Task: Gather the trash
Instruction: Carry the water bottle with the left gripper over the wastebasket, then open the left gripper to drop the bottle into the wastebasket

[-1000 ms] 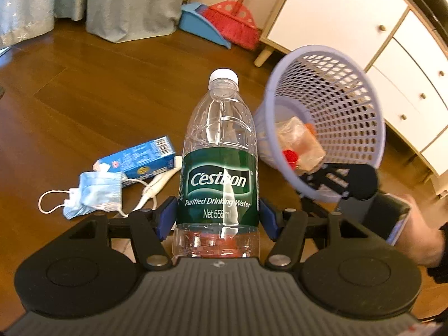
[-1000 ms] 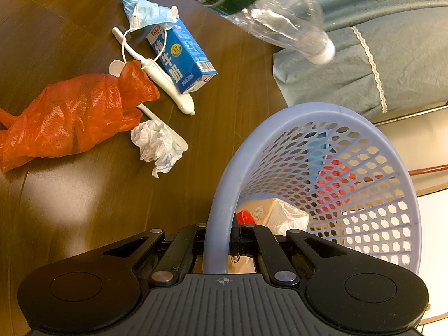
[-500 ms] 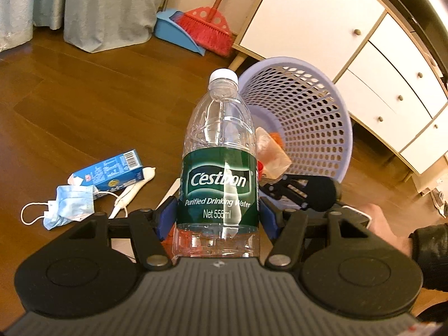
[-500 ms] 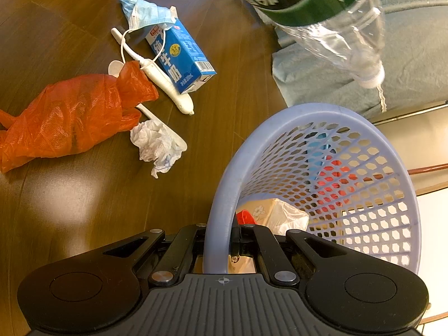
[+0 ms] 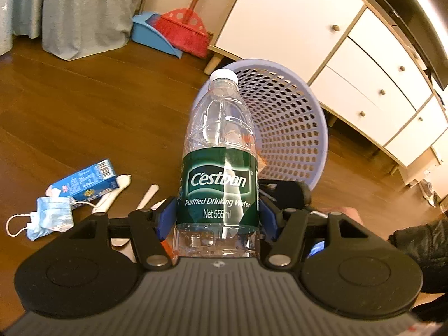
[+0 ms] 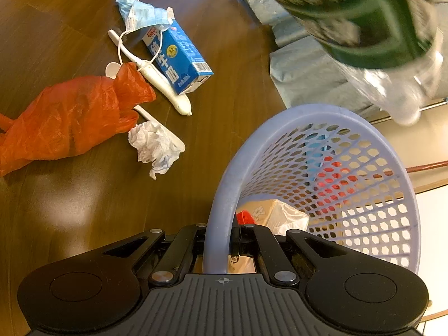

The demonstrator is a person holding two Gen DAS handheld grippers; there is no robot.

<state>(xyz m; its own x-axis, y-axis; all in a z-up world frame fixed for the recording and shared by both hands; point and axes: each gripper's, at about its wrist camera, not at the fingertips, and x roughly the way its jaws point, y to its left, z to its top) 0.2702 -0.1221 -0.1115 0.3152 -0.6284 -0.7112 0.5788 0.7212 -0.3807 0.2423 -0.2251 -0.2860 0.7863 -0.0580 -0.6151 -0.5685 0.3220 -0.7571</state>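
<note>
Carrying a clear water bottle [image 5: 219,168] in the left gripper [image 5: 218,215], blue pads clenched on either side of its green label, cap pointing away toward the basket. Pinching the near rim of the lavender mesh basket [image 6: 361,196] with the right gripper [image 6: 224,240], jaws closed on that rim and the basket tipped with its mouth toward the bottle. Bottle neck hovering just above the far rim in the right wrist view, blurred, not yet inside.

Risks, as a judgement: letting go too soon could bounce the bottle off the rim and send it rolling across the wood floor [image 5: 84,117]; smooth, round plastic could slip or twist between the pads; a knock from the bottle against the rim could wrench the thin edge out of the right gripper's narrow hold and tip the basket, spilling what is already collected.

Inside the basket: a crumpled pale wrapper [image 6: 280,212] and a small red piece [image 6: 245,217] low near the gripped rim; nothing else discernible.

Lying on the floor to the left, well apart from the basket: orange plastic bag [image 6: 70,117], crumpled tissue [image 6: 154,145], blue carton [image 6: 176,58], face mask [image 6: 142,14], white stick-shaped item [image 6: 159,84].
</note>
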